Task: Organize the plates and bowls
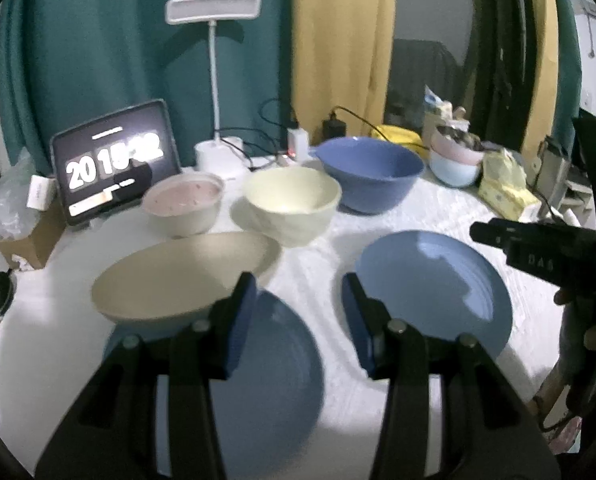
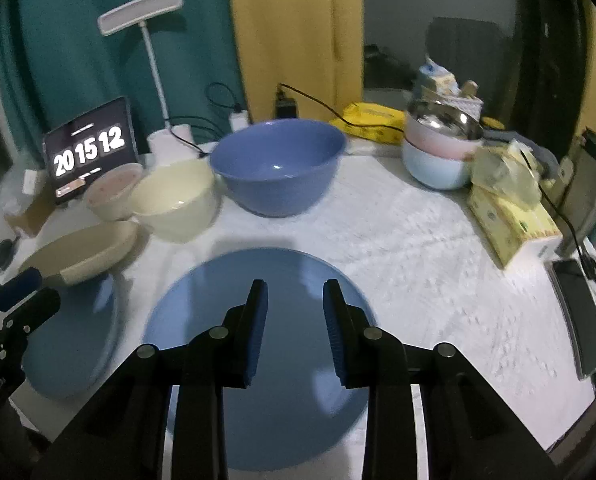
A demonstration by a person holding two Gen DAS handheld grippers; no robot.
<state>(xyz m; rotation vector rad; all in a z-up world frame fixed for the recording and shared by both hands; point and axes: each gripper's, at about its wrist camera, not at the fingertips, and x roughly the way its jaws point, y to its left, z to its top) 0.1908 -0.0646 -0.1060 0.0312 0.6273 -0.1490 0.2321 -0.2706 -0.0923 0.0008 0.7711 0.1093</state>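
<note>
Hovering above counter (image 2: 398,240): left gripper (image 1: 298,300) jaws apart, empty, over near blue plate (image 1: 274,380). Right gripper (image 2: 295,300) jaws opening, empty, over second blue plate (image 2: 258,400). Beige shallow bowl (image 1: 178,276) overlapping near plate's edge. Behind: pink-lined bowl (image 1: 184,208), cream bowl (image 1: 294,204), large blue bowl (image 1: 372,172). Tablet clock (image 1: 114,160) at back left.

Room dim. Tablet screen (image 1: 114,160) glows too bright, numbers smeared. Tablecloth (image 2: 398,248) lit pale, dark shadows on it. Everything little blurry. Picture edges bent, corners black.
</note>
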